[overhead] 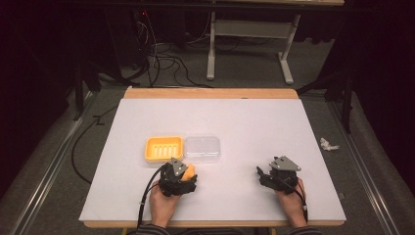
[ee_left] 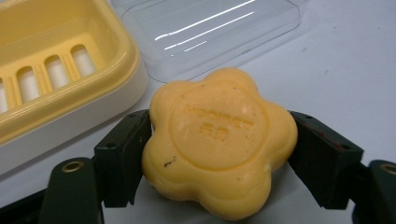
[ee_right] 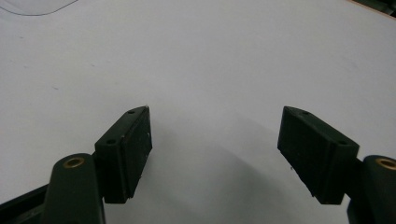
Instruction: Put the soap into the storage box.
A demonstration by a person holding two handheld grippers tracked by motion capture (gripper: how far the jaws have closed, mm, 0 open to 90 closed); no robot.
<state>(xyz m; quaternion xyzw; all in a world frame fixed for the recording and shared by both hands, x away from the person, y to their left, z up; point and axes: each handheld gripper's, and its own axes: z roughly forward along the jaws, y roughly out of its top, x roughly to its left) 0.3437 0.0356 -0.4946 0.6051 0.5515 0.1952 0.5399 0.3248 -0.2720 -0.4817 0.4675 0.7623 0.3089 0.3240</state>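
Observation:
A yellow flower-shaped soap bar [ee_left: 219, 140] sits between the jaws of my left gripper [ee_left: 219, 149], which is shut on it just in front of the yellow soap dish [ee_left: 56, 79]. From above, the soap [overhead: 189, 171] and left gripper [overhead: 183, 177] lie below the soap dish [overhead: 164, 148] and the clear plastic lid [overhead: 202, 147], which stand side by side. The lid [ee_left: 205, 32] lies beyond the soap. My right gripper [ee_right: 217, 154] is open over bare white table, and the high view shows that gripper [overhead: 262, 172] at the lower right.
The white table top [overhead: 244, 117] has a wooden edge at the far side. A crumpled bit of white paper [overhead: 328, 144] lies on the floor off the right edge. A table frame and cables stand beyond the far edge.

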